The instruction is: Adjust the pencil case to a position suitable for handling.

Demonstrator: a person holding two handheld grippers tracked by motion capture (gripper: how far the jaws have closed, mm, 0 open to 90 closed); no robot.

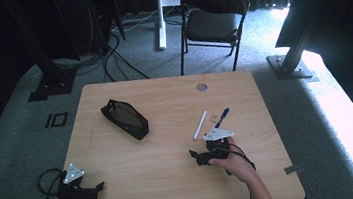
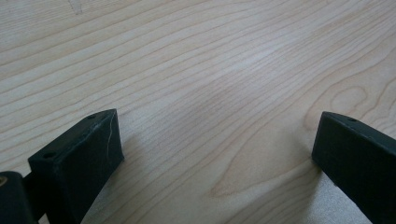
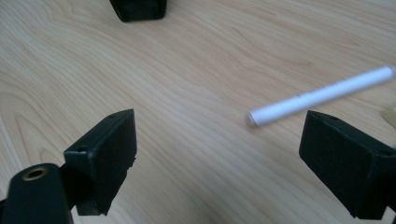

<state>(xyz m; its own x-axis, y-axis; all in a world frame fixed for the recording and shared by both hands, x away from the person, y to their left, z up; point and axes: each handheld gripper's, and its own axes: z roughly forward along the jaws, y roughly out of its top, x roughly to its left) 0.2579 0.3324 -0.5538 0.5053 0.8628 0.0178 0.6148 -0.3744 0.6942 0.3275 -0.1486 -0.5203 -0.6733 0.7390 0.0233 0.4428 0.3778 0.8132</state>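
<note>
Right tongs (image 3: 219,140): jaws spread wide, nothing between them, held low over the counter (image 1: 173,180) near its front right part. In the right gripper view a white pen (image 3: 322,95) lies flat on the wood just ahead of the jaws, its near end between their tips but beyond them, not touched. In the high view the white pen (image 1: 200,125) lies just beyond the right tongs (image 1: 197,156), with a blue pen (image 1: 222,118) and a small tan item (image 1: 214,119) close beside it.

Left tongs (image 2: 215,154): jaws wide, empty, over bare wood at the front left corner.

A black pouch (image 1: 125,119) lies well apart, left of centre.
</note>
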